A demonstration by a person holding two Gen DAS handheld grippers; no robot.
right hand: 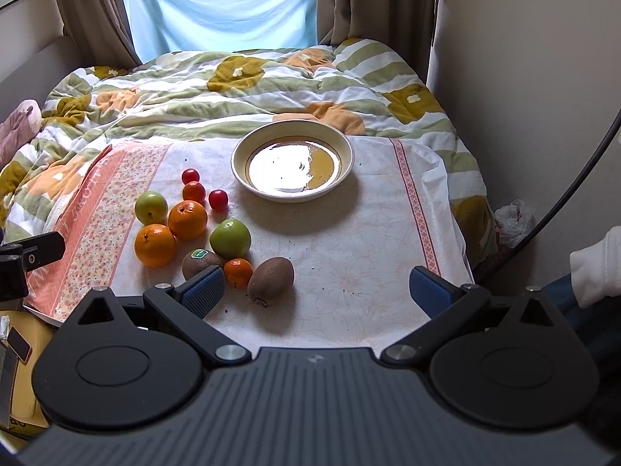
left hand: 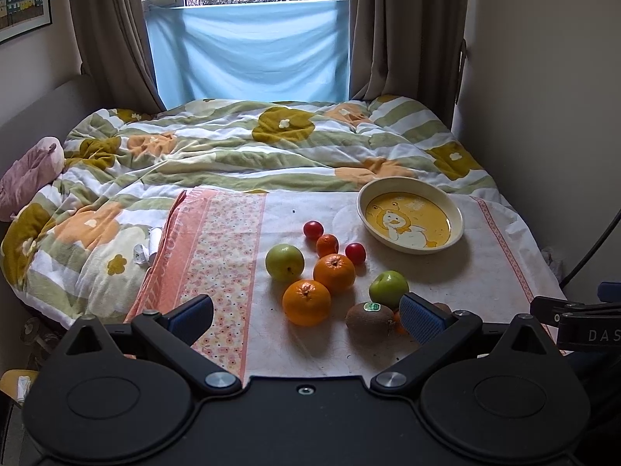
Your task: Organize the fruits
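Note:
A cream plate [left hand: 365,213] [right hand: 240,178] with a yellow duck picture lies empty on the white cloth [right hand: 368,240]. Left of it is a cluster of fruit: two oranges [left hand: 306,302] [right hand: 154,244], two green apples [left hand: 284,262] [right hand: 230,238], two red cherry tomatoes [left hand: 313,229] [right hand: 190,176], small mandarins [left hand: 327,245] [right hand: 238,272] and two kiwis [left hand: 369,317] [right hand: 270,276]. My left gripper [left hand: 306,316] is open and empty, just short of the fruit. My right gripper [right hand: 316,291] is open and empty, near the front kiwi.
The cloth lies on a bed with a flowered duvet [left hand: 217,143]. A pink soft toy [left hand: 27,178] is at the far left. A wall runs along the right side [right hand: 524,77]. A curtained window [left hand: 248,50] is behind the bed.

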